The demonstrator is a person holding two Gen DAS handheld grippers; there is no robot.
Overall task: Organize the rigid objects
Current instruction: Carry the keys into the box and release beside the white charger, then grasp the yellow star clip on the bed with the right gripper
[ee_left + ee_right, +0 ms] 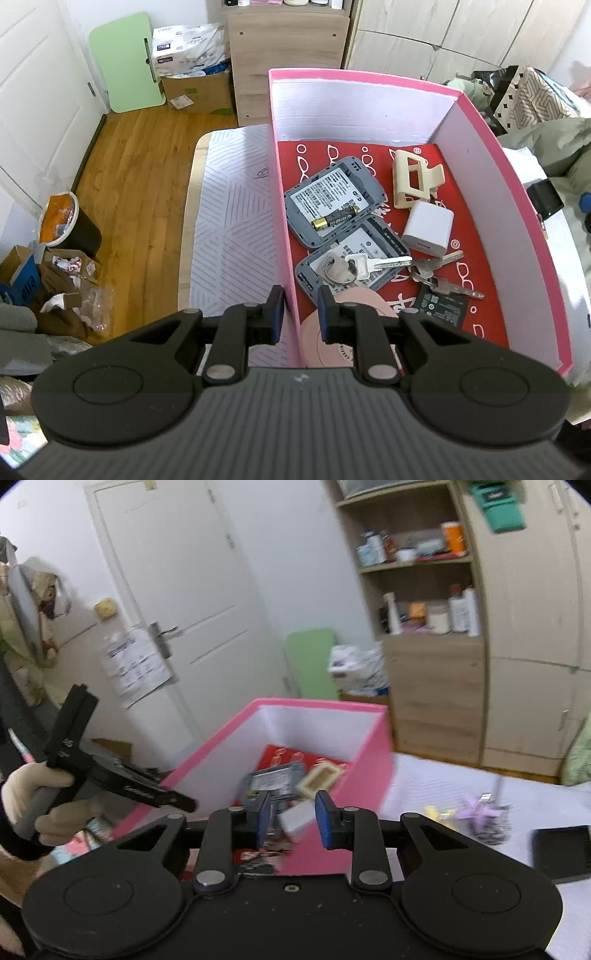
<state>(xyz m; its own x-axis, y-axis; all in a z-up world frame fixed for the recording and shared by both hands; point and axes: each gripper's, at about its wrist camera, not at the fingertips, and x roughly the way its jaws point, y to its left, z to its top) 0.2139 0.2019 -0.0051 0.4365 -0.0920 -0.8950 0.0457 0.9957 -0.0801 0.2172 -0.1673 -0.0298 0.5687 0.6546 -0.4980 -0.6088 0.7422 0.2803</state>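
Note:
A pink box [362, 75] with a red floor stands on the bed. Inside lie two grey device shells [332, 199], an AA battery [334, 218], a cream claw clip [413, 177], a white charger [428, 229], keys [369, 264] and a black battery pack [441, 306]. My left gripper [301, 295] straddles the box's left wall, shut on it. In the right wrist view a gloved hand [29, 786] holds that gripper at the box [365, 775]. My right gripper [293, 803] hovers over the near wall, open, with a blurred white block [295, 819] showing between its fingers, untouched.
Purple [480, 812] and yellow [439, 814] clips and a flat black item [561, 849] lie on the white cover to the right of the box. A wooden shelf unit [424, 627] and a door [177, 609] stand behind. A bin [62, 221] and clutter sit on the floor at the left.

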